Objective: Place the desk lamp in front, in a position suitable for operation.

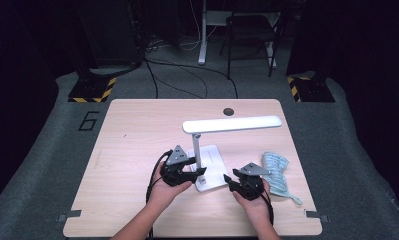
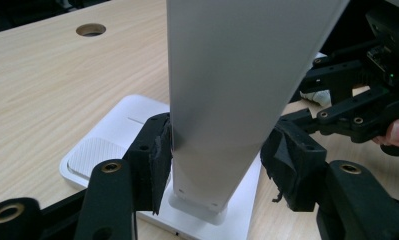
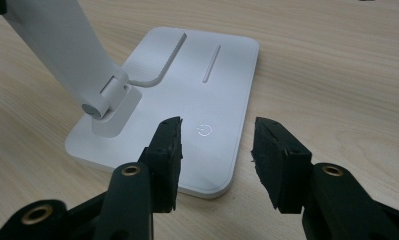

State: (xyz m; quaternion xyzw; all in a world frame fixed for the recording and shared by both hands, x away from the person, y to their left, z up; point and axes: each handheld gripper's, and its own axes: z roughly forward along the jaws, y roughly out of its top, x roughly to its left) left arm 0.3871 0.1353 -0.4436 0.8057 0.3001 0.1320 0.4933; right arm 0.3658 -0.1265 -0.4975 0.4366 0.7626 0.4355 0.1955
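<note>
**Lamp stem bracketed, power button next to press**

White desk lamp [image 1: 209, 165] stands near the middle of the tabletop [image 1: 132, 145], base flat, folded cloth [image 1: 277, 172] just to its right; left gripper [image 1: 183, 170] has its fingers [image 2: 154, 160] spread around the upright stem, left pad touching it, right pad apart with a visible gap, so not yet a pinch; right gripper [image 3: 217, 150] hovers over the base's near edge, fingers parted, holding nothing, the power symbol [image 3: 204, 130] between them.

Judgement: close left fully low on the stem to steady the base; bring one right fingertip straight down on the symbol, lightly, so the base does not slide.

Head bar runs left to right across the tabletop, free end pointing right; stem near vertical; base's long axis runs away from the person.
</note>
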